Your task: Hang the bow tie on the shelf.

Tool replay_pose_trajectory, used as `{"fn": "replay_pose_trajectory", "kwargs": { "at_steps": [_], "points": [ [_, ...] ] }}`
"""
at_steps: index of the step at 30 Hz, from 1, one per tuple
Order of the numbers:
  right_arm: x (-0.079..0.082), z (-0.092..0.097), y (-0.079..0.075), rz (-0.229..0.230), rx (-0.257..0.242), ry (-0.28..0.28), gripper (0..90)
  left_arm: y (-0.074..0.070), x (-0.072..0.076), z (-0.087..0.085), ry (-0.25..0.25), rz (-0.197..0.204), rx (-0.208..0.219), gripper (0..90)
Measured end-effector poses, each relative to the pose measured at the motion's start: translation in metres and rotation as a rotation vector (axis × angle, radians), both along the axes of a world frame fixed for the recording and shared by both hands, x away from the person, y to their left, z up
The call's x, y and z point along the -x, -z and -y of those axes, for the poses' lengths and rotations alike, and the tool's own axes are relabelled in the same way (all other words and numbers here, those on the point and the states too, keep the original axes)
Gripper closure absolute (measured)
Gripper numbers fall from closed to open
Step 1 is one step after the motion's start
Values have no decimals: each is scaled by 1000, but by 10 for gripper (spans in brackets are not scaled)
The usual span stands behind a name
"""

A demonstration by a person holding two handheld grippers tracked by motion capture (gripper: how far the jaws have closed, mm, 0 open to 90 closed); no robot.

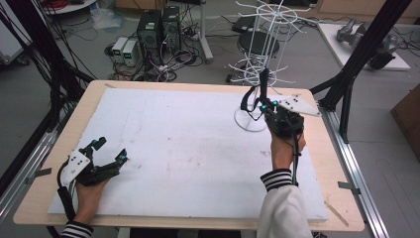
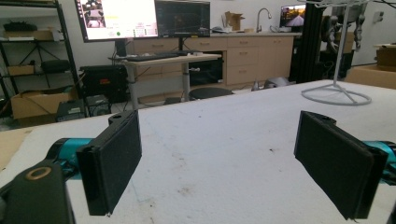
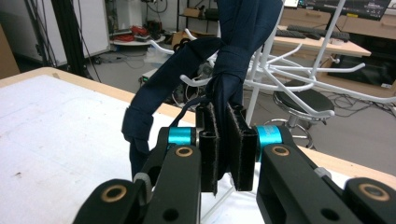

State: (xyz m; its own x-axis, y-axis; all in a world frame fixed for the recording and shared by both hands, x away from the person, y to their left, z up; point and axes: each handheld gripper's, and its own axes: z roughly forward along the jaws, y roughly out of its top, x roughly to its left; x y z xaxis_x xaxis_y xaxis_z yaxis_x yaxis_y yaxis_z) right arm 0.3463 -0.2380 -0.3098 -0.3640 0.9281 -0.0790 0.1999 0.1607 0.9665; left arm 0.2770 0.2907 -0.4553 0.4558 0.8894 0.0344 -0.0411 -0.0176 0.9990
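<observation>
A dark navy fabric strap point(image 3: 236, 42) is pinched between the pads of my right gripper point(image 3: 223, 119), which is shut on it. One end rises upward while a loop point(image 3: 154, 88) hangs to the left. In the high view, the right gripper point(image 1: 258, 103) holds the strap point(image 1: 264, 82) up against a white wire rack point(image 1: 267, 39) at the table's back right; the rack's hooks point(image 3: 299, 70) stand just behind the strap. My left gripper point(image 1: 111, 150) rests at the front left of the white board point(image 1: 188, 148), its jaws wide open point(image 2: 219, 158) with nothing between them.
The rack's round base point(image 1: 250, 121) sits on the board close to my right hand, and shows far off as a ring point(image 2: 336, 95) in the left gripper view. Black frame posts point(image 1: 364, 44) flank the table. Computer towers point(image 1: 158, 29) and cables lie on the floor behind.
</observation>
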Motion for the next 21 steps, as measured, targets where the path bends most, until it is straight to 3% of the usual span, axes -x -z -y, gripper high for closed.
{"fn": "replay_pose_trajectory", "kwargs": {
  "at_steps": [21],
  "points": [
    [-13,3,7,-53,10,30,826,0,0,0,1,-1,-2,154]
  ]
}}
